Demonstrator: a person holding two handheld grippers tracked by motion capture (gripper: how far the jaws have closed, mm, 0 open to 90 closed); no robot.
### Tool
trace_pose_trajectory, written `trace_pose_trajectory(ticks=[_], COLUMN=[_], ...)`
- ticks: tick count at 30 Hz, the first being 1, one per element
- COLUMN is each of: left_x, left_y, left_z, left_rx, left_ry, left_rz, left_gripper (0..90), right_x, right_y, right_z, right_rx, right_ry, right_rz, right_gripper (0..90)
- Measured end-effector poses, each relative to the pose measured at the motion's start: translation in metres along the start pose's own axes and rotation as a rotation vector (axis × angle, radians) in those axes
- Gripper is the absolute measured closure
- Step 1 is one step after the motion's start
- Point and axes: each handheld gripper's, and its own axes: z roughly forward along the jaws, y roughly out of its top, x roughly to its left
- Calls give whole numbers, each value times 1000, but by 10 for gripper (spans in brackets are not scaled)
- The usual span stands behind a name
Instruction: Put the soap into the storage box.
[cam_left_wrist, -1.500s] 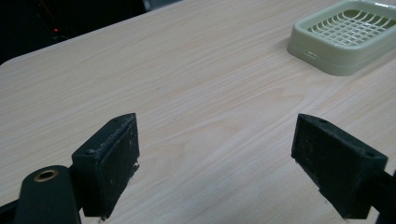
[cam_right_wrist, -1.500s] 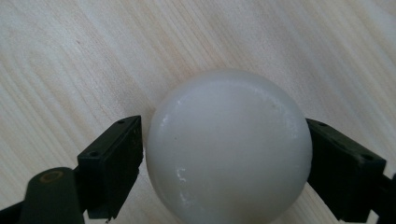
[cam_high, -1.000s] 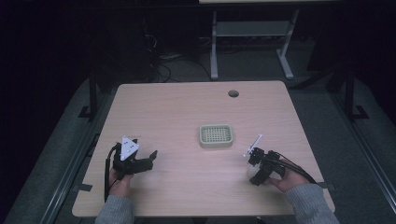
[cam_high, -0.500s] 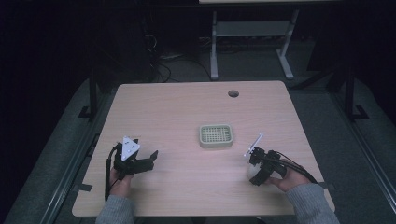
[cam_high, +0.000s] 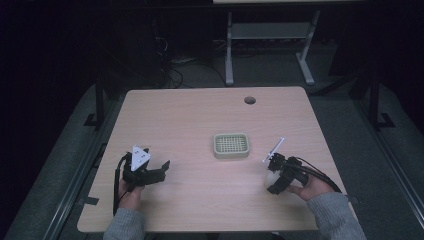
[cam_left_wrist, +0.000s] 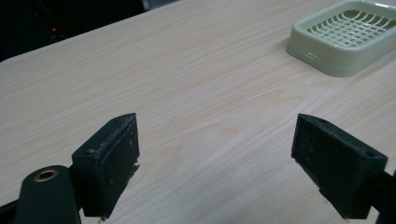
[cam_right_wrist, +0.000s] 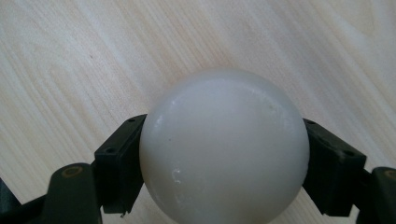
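White ball (cam_right_wrist: 224, 147), green grid tray (cam_high: 230, 145), blk fingers (cam_left_wrist: 109, 161).

A rectangular table (cam_high: 190, 120) with a pale wood-grain top and rounded corners carried everything, and a round cable hole (cam_high: 249, 100) sat near its far edge, right of centre. A pale green soap dish (cam_high: 230, 145) with a gridded insert lay flat on the top near the middle, slightly toward the right side. A white ball (cam_right_wrist: 224, 149) was just above or on the wood near the right front part of the top, though contact with the surface could not be told.
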Motion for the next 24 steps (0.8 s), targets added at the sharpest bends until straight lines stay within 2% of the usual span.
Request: trace_pose_trajectory(ticks=[15,24], left_x=[0,0], left_y=[1,0], left_z=[-2,-1], left_rx=[6,2], left_ry=[1,0], left_rz=[-1,-1], left_gripper=[148,148], right_x=[-10,-16], right_y=[8,20], right_z=[-8,-15], right_rx=[-17,-17], right_ry=[24,23], right_rz=[10,8], right_gripper=[233,233])
